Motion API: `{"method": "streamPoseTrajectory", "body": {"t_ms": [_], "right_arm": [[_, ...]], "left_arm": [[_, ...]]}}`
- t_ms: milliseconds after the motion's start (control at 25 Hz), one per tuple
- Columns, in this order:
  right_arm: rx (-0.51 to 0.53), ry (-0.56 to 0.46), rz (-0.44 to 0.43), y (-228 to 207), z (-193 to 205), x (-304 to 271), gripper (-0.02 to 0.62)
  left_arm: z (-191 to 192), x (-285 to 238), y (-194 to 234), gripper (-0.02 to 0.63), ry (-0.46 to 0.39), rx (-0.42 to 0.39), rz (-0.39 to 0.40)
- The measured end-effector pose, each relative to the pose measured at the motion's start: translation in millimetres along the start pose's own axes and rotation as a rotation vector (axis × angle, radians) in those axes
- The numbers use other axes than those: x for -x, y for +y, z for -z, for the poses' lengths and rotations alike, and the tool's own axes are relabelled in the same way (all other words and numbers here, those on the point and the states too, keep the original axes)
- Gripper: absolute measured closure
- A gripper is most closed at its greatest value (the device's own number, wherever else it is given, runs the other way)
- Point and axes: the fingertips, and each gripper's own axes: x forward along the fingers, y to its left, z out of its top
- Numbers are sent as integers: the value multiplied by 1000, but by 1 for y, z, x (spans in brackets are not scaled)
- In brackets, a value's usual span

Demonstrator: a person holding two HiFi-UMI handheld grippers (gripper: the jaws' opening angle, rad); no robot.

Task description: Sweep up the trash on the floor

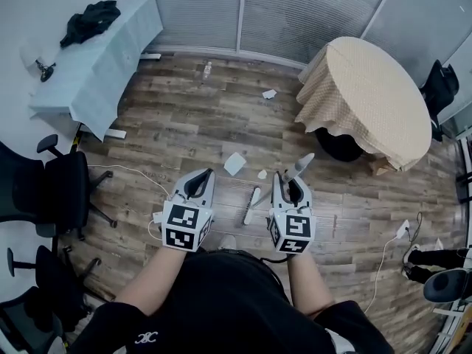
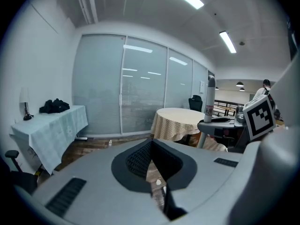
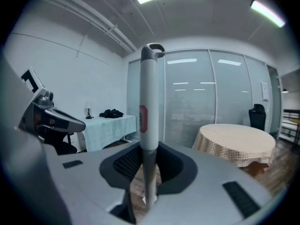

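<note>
My right claw [image 3: 149, 146] is shut on a grey broom handle [image 3: 149, 102]. The handle stands up between the two dark pads, with a red label just above them and a loop at its top. From the head view, this claw [image 1: 282, 177] has the handle [image 1: 301, 165] rising out of it toward me. The pale brush head [image 1: 251, 206] lies on the wooden floor [image 1: 184, 124] just to its left, between my two claws. My left claw [image 2: 150, 142] is shut and empty, its pads meeting at the tips with only a sliver of floor showing through. It sits level with the right one, a little apart from it [image 1: 205, 174]. Just ahead of both claws lies a white paper sheet [image 1: 234, 163], with a small white scrap [image 1: 262, 174] beside it, near the brush head. Farther ahead is a crumpled paper [image 1: 269, 94], and beyond that, near the glass wall, a small bottle [image 1: 207, 69]. Ahead and to the right of my right claw stands a round table [image 1: 369, 94] under a beige checked cloth. Ahead and well to the left of my left claw is a long table [image 1: 103, 57] draped in pale blue, with a black garment [image 1: 90, 21] on top. Black office chairs [image 1: 59, 190] stand to the left of that claw.
</note>
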Motion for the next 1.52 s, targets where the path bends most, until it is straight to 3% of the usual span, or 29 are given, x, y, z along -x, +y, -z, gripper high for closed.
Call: {"method": "streamPoseTrajectory", "body": {"t_ms": [280,680,960,1160,1520], "right_arm": [[0,15,22,-29,11,-17,500],[-4,48,30,-26,17,-51,500],[-38,112,118,-29,29,-101,500],[-85,201,218,-31,45,-138,501],[-142,338,312,-32,80,-206,502]], "left_arm": [[2,-21,-1,612,21,-4,-3],[-3,-57,7,612,35,-27,58],[-10,-129,53,612,44,12,156],[-37,-188,92,612,54,20,236],[-45,-257,149,612,124,21,305]]}}
